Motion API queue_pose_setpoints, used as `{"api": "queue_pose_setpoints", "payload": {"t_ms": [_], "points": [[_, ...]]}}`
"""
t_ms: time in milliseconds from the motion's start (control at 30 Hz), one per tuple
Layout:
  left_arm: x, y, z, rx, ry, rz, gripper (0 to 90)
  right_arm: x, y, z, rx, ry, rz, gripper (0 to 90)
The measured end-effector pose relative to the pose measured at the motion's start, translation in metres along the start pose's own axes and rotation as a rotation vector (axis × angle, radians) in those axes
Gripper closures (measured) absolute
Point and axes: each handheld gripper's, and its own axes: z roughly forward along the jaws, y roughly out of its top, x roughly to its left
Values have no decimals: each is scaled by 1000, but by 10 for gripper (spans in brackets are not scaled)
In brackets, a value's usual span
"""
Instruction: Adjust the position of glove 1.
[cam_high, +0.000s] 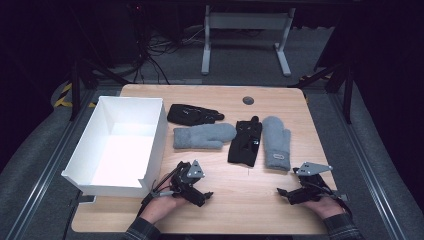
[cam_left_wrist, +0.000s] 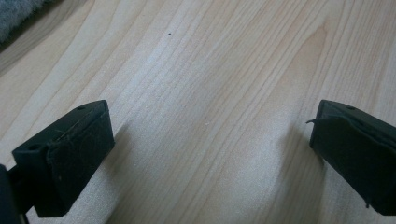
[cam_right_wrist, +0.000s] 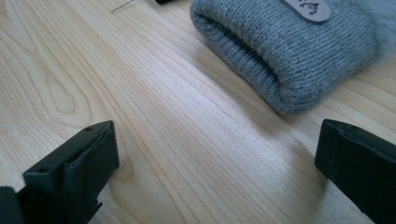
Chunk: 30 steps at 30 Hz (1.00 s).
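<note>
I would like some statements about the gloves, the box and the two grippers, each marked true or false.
1. The white box holds a grey mitten. False: nothing lies inside it.
2. Two grey mittens and two black gloves lie on the table. True.
3. The right gripper is shut on the upright grey mitten. False: its fingers are open, with only bare wood between them.
4. The left gripper is open above bare wood. True.
5. The lying grey mitten is beside the box. True.

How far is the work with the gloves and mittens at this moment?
Nothing looks done: the white box holds nothing visible. Two grey mittens and two black gloves lie on the table. Left gripper and right gripper are open, holding nothing.
</note>
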Motion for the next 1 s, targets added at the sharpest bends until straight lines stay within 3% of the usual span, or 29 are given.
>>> {"api": "queue_pose_setpoints", "payload": {"t_ms": [133, 200, 333, 433, 467, 533, 633, 733, 1000], "points": [[1, 0, 0, 2, -4, 7, 1, -1, 1, -2, 20, 13, -14, 2], [2, -1, -1, 0, -12, 19, 2, -4, 4, -5, 36, 40, 8, 41], [3, -2, -2, -1, -19, 31, 2, -4, 11, -14, 2, 31, -4, 110], [4, -3, -3, 0, -22, 33, 2, -8, 22, -24, -46, 26, -3, 346], [4, -3, -3, 0, -23, 32, 2, -8, 22, -24, -46, 26, -3, 346], [4, -3, -3, 8, -23, 32, 2, -11, 30, -28, -68, 8, -12, 535], [5, -3, -5, 17, -30, 44, 3, -15, 39, -30, -94, 15, -12, 754], [6, -3, -4, 15, -35, 52, 1, -19, 44, -25, -93, 16, -24, 888], [6, -4, -4, 1, -38, 51, 0, -33, 49, -7, -57, 8, -24, 900]]}}
